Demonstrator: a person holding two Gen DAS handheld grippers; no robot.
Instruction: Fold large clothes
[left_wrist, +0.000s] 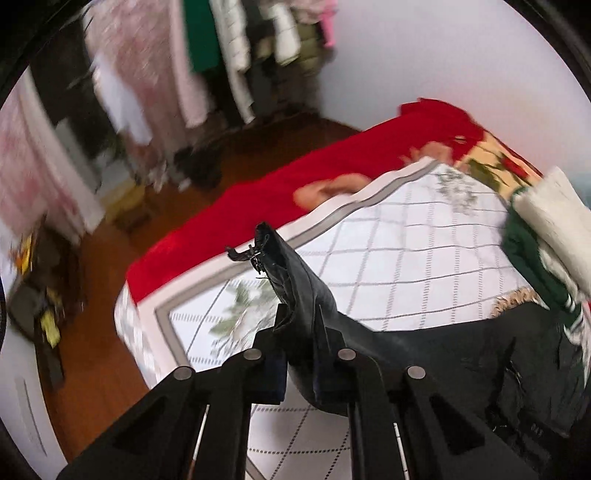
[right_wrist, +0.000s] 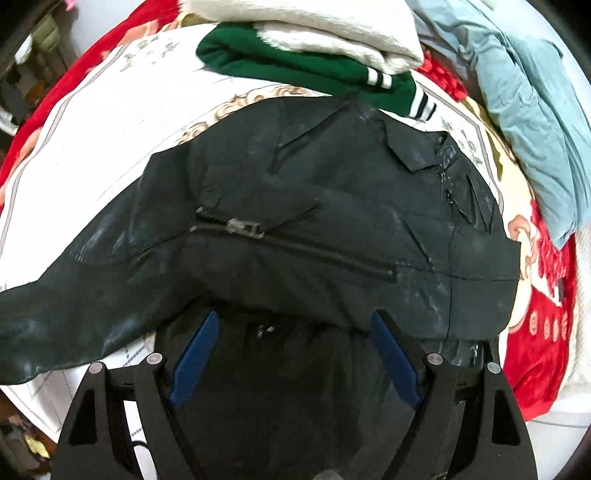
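The black jacket (right_wrist: 332, 206) lies spread on the bed, on a white quilted cover (right_wrist: 110, 122) with a grey grid pattern. Its material looks like leather or imitation leather: smooth, slightly shiny, with pale worn marks on the surface. In the right wrist view a metal zipper (right_wrist: 247, 229) runs across the front, its slider near the left end, and a pointed collar (right_wrist: 417, 151) lies at the far right side. One long part of the jacket goes toward the near left.

The left tongs (left_wrist: 301, 332) are pressed together on a strip of the jacket (left_wrist: 295, 280), and this strip is lifted above the bed; its raised end shows a zipper edge with loose threads. The rest of the jacket hangs down to the right onto the cover. The right tongs (right_wrist: 295, 354) are spread wide, with blue pads (right_wrist: 195, 354) on the inner sides, and they hold nothing; they are over the near edge of the jacket, with dark cloth under them.

At the far side of the bed there is a pile of folded clothes: a green knitted garment (right_wrist: 295, 66) with white stripes on the cuff, and a fluffy cream one (right_wrist: 332, 26) on top of it. A light blue garment (right_wrist: 524, 110) lies crumpled at the far right. Under the cover is a soft red blanket (left_wrist: 295, 173) with a flower print. In the left wrist view, blurred clothes (left_wrist: 236, 55) hang beyond the bed, over a brown wooden floor (left_wrist: 103, 288).
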